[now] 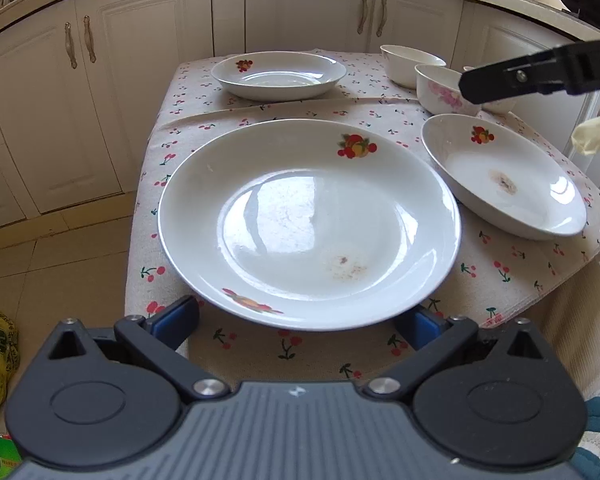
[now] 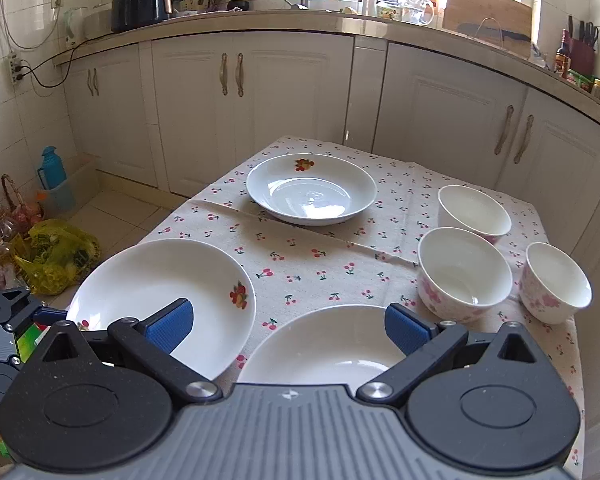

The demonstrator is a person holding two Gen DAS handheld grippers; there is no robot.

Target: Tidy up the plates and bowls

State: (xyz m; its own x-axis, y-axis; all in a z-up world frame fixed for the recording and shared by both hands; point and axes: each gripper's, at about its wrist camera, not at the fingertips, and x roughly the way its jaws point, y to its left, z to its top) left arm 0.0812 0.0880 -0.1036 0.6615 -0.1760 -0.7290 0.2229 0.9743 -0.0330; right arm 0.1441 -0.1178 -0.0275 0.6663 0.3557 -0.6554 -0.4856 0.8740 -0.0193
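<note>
Cream kitchen cabinets (image 1: 140,92) back a table with a cherry-print cloth (image 1: 320,112). Left wrist view: the left gripper (image 1: 296,322) gapes wide around the near rim of a large plate (image 1: 308,220) at the table's near edge. Right wrist view: the right gripper (image 2: 288,326) hangs released above another plate (image 2: 324,344); three bowls (image 2: 464,272) sit along the right edge.

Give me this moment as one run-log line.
left hand-held gripper: open, at near plate | right hand-held gripper: open, over second plate | far plate, three bowls: untouched
</note>
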